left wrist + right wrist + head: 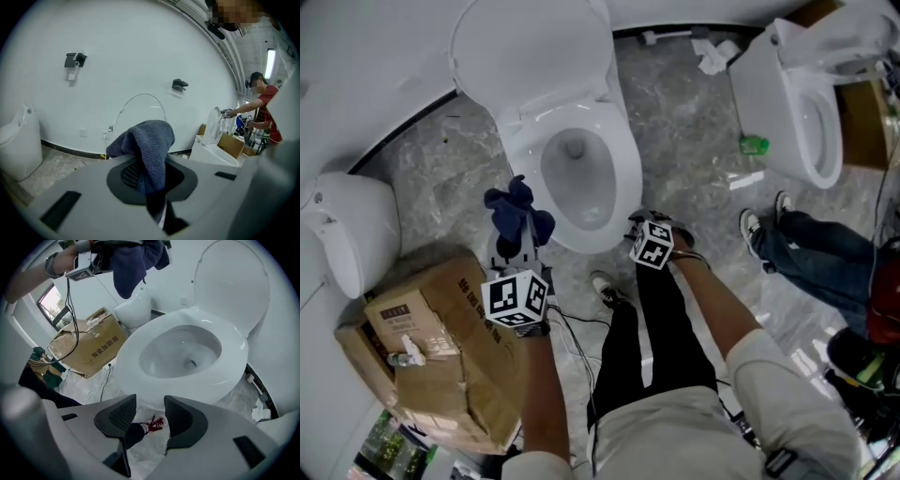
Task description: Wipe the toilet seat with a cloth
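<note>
Holding the cloth [517, 208] pinched in our left gripper [523, 244] up near the toilet seat [623, 173], right gripper [150, 416] open wide and empty, we should lay it, seemingly bunched, flat on that seat.

My cloth [149, 149] is dark blue with a fine ribbed weave, my pads [118, 414] dark grey and cross-hatched, my marker cubes [517, 298] black-and-white squares. The toilet [626, 164] is glossy white, the floor [675, 117] grey marble veined paler, the cardboard box [441, 352] brown with dark print.
</note>
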### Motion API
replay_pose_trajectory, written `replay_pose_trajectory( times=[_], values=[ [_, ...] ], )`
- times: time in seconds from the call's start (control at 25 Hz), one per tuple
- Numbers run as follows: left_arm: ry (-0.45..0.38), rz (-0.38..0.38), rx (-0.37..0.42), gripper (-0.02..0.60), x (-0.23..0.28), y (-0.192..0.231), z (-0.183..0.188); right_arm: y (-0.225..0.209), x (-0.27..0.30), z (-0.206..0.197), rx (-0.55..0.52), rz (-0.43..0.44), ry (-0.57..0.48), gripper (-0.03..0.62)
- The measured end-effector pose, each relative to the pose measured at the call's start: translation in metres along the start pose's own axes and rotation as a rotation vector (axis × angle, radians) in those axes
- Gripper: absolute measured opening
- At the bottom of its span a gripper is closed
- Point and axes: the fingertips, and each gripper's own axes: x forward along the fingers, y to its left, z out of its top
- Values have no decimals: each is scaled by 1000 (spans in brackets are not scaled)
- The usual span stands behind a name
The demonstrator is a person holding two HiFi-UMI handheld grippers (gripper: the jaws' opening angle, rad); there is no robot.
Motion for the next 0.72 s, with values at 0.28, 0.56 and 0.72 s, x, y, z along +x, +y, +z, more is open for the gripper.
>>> replay_pose_trajectory(
  times=[0.28, 0.56, 0.72],
  values=[
    [34, -7, 32, 37, 50, 7, -11, -6, 21, -18, 0, -26, -5, 144],
    [77, -57, 94, 37, 127, 9, -35, -23, 3, -20, 148, -14, -24, 129],
    [109, -58, 133, 37, 183, 13, -56, -59, -27, -12, 354, -73, -141, 71]
  ],
)
